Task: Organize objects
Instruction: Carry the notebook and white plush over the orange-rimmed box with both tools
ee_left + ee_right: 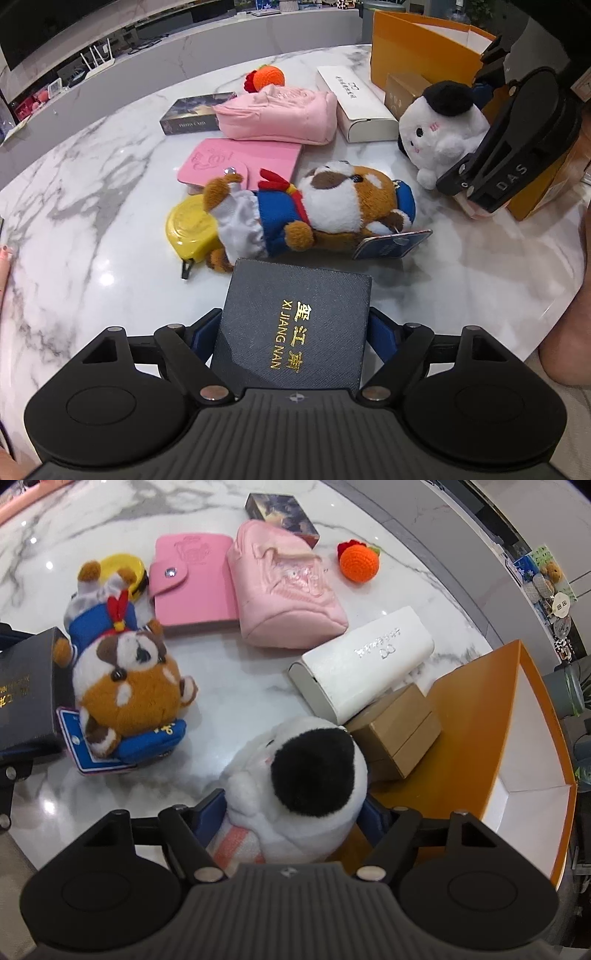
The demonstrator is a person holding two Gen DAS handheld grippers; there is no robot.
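**Op A:** Left gripper (293,326) first, its own view. Pads sit against both long sides of the dark box (299,295) with the gold lettering: clenched on it. The box's far edge lies just short of the brown plush (343,199).

**Op B:** Room around it?

**Op A:** The marble table (92,184) is bare to the left, out to its curved far edge. Ahead it is crowded. The yellow tape measure (192,225) touches the plush's legs. The pink card holder (236,162), pink pouch (277,114) and white case (354,107) lie behind. On the right the near rim curves in close. I see the right gripper (476,184) there, against the white plush (439,136), beside the orange box (417,48).

**Op B:** Right wrist view?

**Op A:** The white plush with the black patch fills the gap and both pads press its flanks, so I log it as grasped. It hangs over the orange box's near wall, just beside the kraft box (399,731). The white case leans on that kraft box.

**Op B:** Clearance?

**Op A:** There is an open strip of marble between the two plushes. The orange box stands open-topped at the table's right rim. The dark box shows at the left border, touching the brown plush's arm.
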